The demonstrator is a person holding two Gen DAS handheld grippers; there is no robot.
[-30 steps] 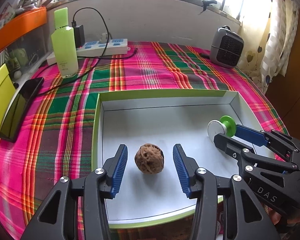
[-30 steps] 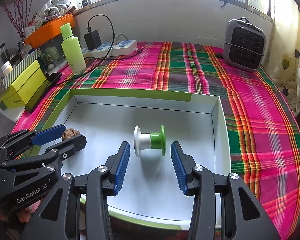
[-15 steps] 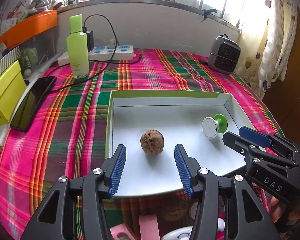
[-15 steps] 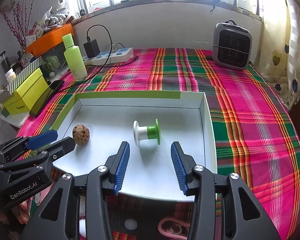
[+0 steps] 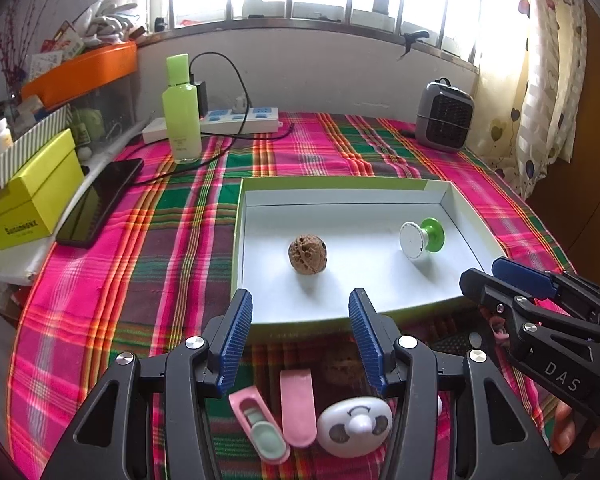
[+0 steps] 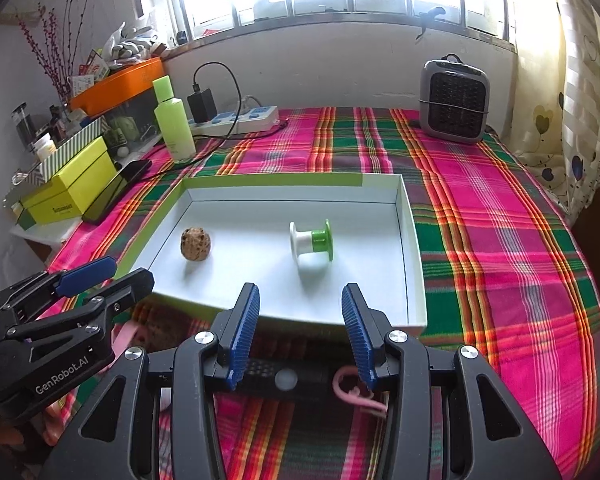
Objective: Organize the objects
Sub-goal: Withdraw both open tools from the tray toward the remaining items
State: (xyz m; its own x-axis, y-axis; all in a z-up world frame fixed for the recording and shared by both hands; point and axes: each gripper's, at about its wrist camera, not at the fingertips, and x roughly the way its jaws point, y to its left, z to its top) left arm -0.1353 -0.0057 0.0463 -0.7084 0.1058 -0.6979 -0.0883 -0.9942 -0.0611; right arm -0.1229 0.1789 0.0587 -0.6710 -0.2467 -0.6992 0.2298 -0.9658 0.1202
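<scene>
A white tray with a green rim (image 5: 340, 194) (image 6: 284, 179) lies on the plaid cloth. Inside it rest a brown walnut (image 5: 307, 255) (image 6: 195, 244) on the left and a white-and-green spool (image 5: 420, 237) (image 6: 312, 240) on the right. My left gripper (image 5: 300, 320) hovers open at the tray's near edge, nothing between its blue pads. My right gripper (image 6: 300, 312) is open too, in front of the spool, empty. Below the tray's near edge lie a second walnut (image 5: 340, 368), pink clips (image 5: 296, 404), a white round piece (image 5: 354, 426), a black remote (image 6: 284, 378) and a pink hook (image 6: 356, 394).
At the back stand a green bottle (image 5: 181, 112), a power strip (image 5: 240, 120) with a charger cable, and a grey heater (image 5: 444, 118). A phone (image 5: 100, 200) and a yellow box (image 5: 28, 200) lie at the left. A curtain (image 5: 540, 80) hangs at the right.
Both grippers have pulled back from the tray and risen a little. The walnut and spool stay in the tray, farther from the pads. Small objects in front of the tray have come into view.
</scene>
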